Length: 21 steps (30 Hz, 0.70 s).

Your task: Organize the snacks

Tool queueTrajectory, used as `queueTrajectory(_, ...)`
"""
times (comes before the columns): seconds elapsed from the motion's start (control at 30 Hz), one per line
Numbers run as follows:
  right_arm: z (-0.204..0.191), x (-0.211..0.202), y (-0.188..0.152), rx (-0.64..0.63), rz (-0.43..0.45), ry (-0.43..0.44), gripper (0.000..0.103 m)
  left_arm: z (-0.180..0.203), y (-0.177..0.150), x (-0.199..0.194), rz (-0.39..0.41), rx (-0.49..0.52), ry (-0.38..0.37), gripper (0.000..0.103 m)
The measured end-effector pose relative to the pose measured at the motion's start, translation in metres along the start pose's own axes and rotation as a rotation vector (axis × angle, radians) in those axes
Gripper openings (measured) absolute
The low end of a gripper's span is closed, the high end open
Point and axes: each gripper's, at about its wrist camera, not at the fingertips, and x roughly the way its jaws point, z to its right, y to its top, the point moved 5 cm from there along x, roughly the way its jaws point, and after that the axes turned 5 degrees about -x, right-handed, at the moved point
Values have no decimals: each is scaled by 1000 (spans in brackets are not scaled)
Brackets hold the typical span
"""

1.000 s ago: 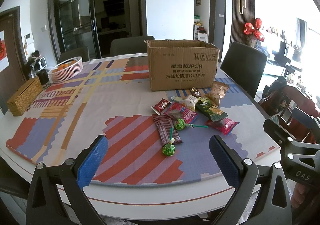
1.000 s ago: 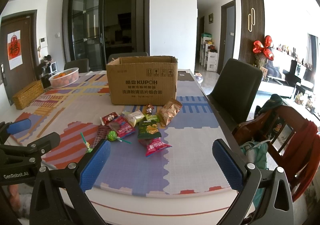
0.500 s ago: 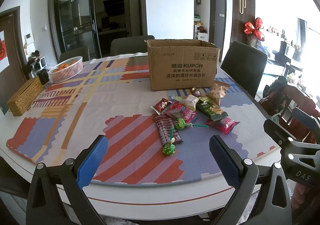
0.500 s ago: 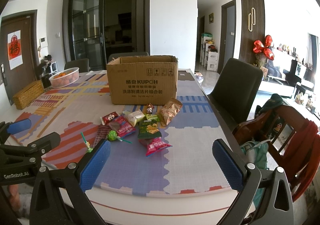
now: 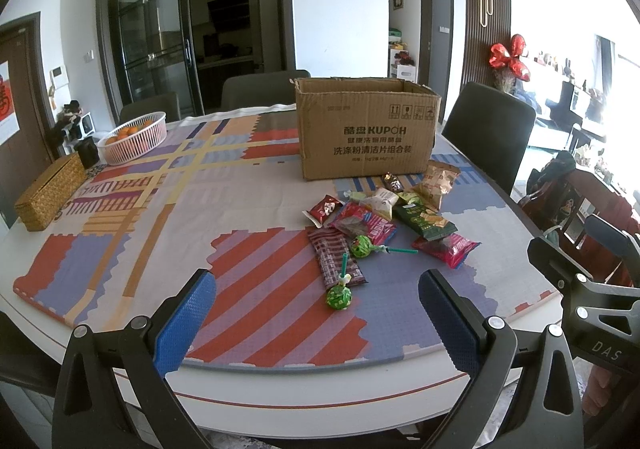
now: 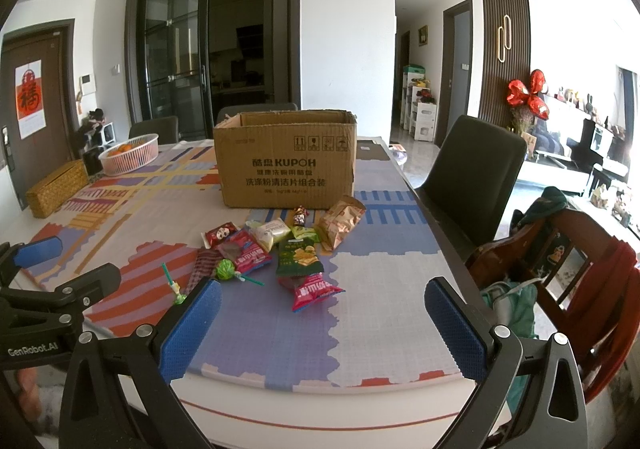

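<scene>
table (image 5: pixel 280 389) | patterned mat (image 5: pixel 160 209) | cardboard box (image 5: pixel 366 129) | dark chairs (image 6: pixel 476 169)

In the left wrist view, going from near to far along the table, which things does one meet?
Near lollipop → second lollipop → small red packet → cardboard box.

Right gripper (image 6: pixel 323 285): shifts by a hair at most; the cardboard box (image 6: pixel 285 159) ahead of its fingers and the pink packet (image 6: pixel 314 291) between them sit barely further right in its view.
Left gripper (image 5: pixel 316 289): no shift that can be made out; the lollipop (image 5: pixel 338 297) between its fingers lies as before.
Finger gaps: no visible change, both wide.
</scene>
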Motion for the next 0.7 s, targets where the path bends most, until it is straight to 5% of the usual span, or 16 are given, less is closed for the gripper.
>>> queueTrajectory(0.7,0,2,0,0,-9,5,102,-5,-5,0,-10,-3,0,103)
